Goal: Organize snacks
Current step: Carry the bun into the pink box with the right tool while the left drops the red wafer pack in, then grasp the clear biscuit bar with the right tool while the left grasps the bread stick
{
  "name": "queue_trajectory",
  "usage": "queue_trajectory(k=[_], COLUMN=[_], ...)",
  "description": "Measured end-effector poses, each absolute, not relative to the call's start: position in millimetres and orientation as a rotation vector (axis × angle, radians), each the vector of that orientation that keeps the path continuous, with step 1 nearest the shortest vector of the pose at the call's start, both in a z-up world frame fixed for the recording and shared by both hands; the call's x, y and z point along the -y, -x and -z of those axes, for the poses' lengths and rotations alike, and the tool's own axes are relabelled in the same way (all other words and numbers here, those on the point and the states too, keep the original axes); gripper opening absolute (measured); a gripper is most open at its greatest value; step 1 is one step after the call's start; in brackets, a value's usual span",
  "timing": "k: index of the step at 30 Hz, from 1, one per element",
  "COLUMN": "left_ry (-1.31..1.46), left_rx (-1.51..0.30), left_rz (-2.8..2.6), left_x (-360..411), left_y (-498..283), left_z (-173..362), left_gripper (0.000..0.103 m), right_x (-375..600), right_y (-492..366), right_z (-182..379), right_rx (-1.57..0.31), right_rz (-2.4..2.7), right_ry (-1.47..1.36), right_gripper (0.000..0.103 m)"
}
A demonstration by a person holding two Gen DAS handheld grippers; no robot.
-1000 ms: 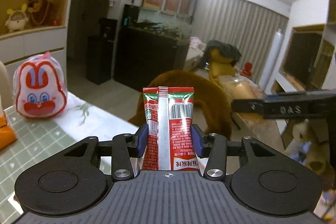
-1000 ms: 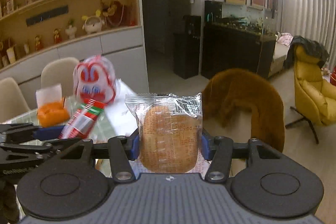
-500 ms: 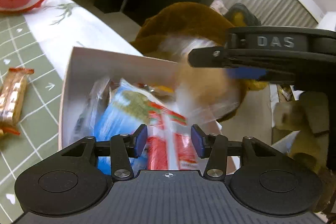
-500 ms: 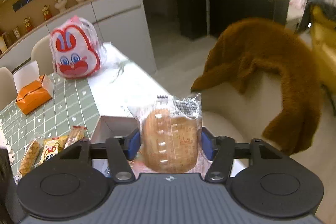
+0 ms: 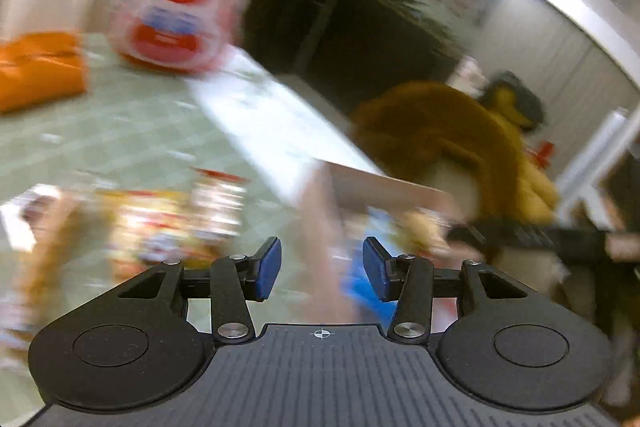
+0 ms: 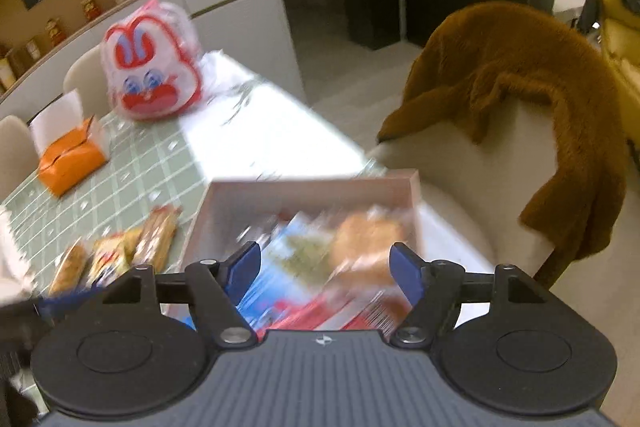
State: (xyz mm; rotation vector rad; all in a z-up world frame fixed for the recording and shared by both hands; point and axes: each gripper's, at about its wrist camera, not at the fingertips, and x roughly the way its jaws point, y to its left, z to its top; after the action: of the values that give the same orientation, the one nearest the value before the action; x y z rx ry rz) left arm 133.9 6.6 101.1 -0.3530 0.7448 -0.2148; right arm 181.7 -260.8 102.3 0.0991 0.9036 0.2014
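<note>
The box point(image 6: 312, 187) sits at the table point(image 6: 256, 143) edge, snacks blurred inside, a bun point(image 6: 368, 239) among them. Above it, the right gripper point(image 6: 324, 269) is opening, pads clear. The left gripper point(image 5: 322, 269) gapes empty. Loose snacks point(image 6: 116, 255) lie beside the box.

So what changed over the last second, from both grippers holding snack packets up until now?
Both came down over the pale cardboard box. The left gripper let go of its red sachet and is empty. The right gripper is opening; its clear-wrapped round cake now lies in the box. Unchanged: the red-and-white rabbit bag, the orange packet and the loose snack bars on the table.
</note>
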Motion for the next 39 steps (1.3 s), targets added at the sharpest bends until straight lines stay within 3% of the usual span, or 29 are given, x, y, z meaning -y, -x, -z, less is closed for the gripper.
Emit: queue_trajectory(k=[3,4,9,17,22,26,39], left_ry=[0.335,0.339,0.332,0.168,0.224,0.262,0.338], left_rx=[-0.709,-0.701,-0.757,-0.851,-0.912,-0.941,-1.008], left_rz=[0.083,0.036,-0.096,-0.156,-0.124,-0.071,-0.004], left_x=[-50,-64,-109,-113,-121,-122,-101], left_y=[-125,-124,-130,-141,-145,-132,-80], left_z=[-101,-100,-83,-45,-31,-29,-35], left_gripper=[0.050,0.050,0.050,0.050,0.049,0.037,0.034], right_x=[245,241,228,192,158,130,41], right_y=[-169,-169,-177,-154,-145,-142,-220], right_z=[-83,-74,-44,-85,-104,-102,-57], right_rx=[-0.963,-0.998,-1.095,-0.950,-0.891,-0.889,-0.945], right_rz=[-0.224,-0.236,-0.226,-0.256,-0.331,-0.388,-0.396], right_ry=[-0.114,-0.135,-0.184,0.026,0.121,0.162,0.082], right_gripper=[0.067,0.060,0.056,0.057,0.067,0.067,0.071])
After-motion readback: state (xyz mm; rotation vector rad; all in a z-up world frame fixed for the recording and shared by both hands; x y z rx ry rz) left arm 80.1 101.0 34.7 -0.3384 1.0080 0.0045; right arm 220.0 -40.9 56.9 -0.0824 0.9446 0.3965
